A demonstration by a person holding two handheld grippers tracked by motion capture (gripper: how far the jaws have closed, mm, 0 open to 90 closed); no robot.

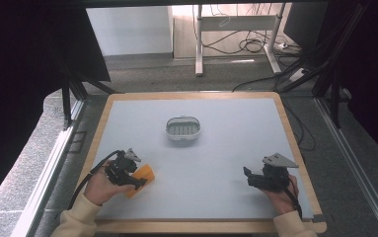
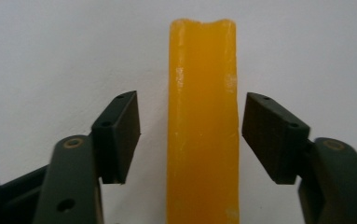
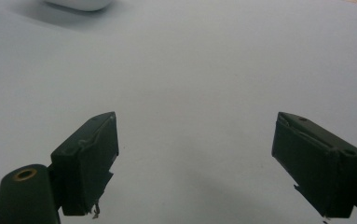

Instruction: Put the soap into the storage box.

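Observation:
An orange-yellow rectangular bar (image 1: 146, 174) lies on the pale table (image 1: 236, 113) near the front left corner. My left gripper (image 1: 139, 181) reaches over it from the left. In the left gripper view the bar (image 2: 202, 116) runs lengthwise between the two black pads (image 2: 120, 135), with a clear gap on the left side and a narrow one on the right, so the left gripper (image 2: 191, 100) is open around it. My right gripper (image 1: 247, 177) rests near the front right of the table; in its own view the right gripper (image 3: 196, 116) is open with bare table between its pads.
A small white oval dish with a slotted floor (image 1: 182, 128) stands in the middle of the table; its rim (image 3: 80, 3) peeks in at the top left of the right gripper view. The table has a wooden border (image 1: 295, 143). Desk legs and cables lie beyond.

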